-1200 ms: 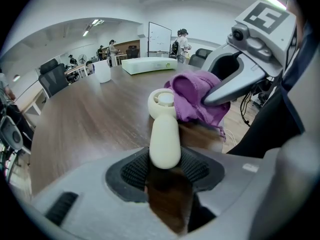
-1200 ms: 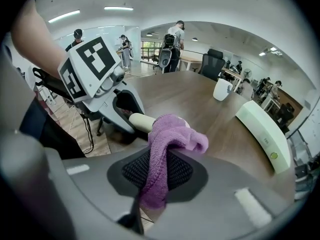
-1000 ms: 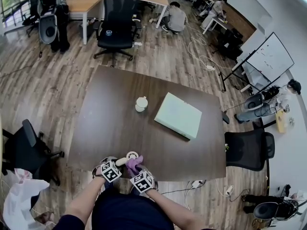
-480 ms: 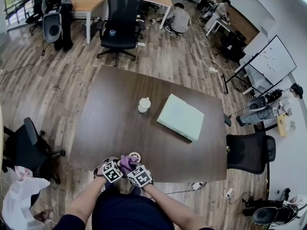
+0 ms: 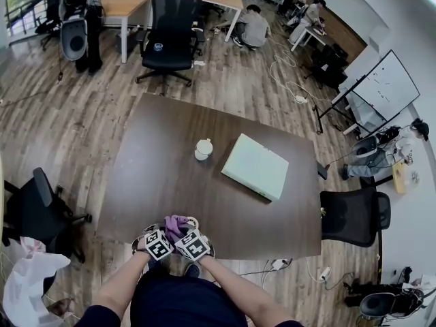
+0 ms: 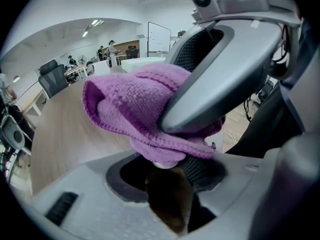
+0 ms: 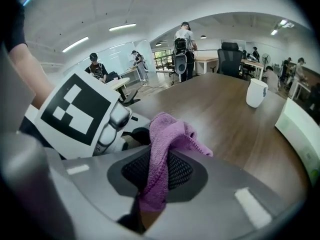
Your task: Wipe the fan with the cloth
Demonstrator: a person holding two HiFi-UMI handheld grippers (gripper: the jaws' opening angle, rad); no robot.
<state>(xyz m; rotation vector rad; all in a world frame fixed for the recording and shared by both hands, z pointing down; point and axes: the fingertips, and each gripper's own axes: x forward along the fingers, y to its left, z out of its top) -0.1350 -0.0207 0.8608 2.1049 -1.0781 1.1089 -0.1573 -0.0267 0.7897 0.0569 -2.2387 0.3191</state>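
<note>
The right gripper, jaws closed on the purple knitted cloth, held it over the small white fan clamped in the left gripper at the dark wooden table's near edge, the fan's rim bare just right of the cloth.

The left gripper and right gripper crowd together, with the purple cloth and, it seems, a small fan filling the gap. Ahead, bare table runs to a white mug. A pale flat box blocks ahead-right.
</note>
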